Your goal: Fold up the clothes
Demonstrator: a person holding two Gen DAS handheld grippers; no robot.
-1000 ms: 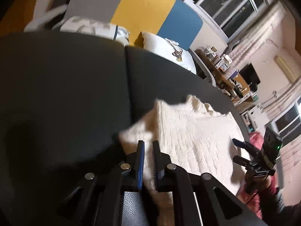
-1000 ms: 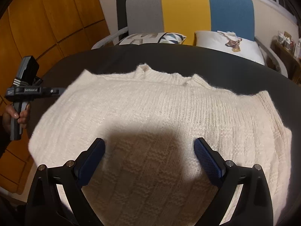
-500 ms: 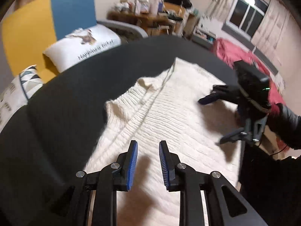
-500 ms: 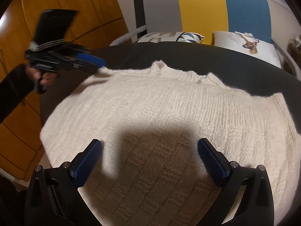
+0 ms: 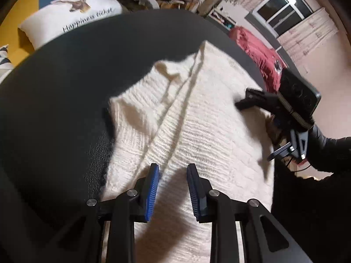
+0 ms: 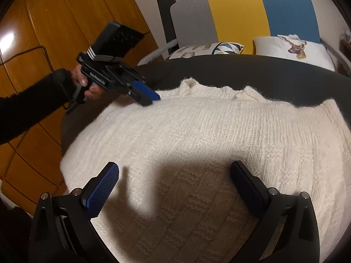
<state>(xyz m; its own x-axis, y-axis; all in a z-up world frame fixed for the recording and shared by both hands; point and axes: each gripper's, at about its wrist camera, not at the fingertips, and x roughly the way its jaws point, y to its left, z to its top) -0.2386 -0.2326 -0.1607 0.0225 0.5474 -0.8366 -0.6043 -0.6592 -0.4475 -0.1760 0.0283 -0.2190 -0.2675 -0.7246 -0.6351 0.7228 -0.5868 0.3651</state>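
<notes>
Though cream sweater [image 6: 219, 153] lies spread on dark desk [image 6: 274, 74], only one fold shows, left side turned inward; further folds remain, by my judgement; left claw [image 5: 172, 188] opening, empty; right claw [image 6: 175, 188] wide, holding nothing.

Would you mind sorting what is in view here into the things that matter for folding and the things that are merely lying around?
Belongs to the job:
- cream knitted sweater, spread flat
- dark round table under it
- left tool, jaws opening, nothing between them
- right tool, wide open above the knit

Just lying about:
- white deer-print pillow
- triangle-pattern cushion
- red fabric heap
</notes>
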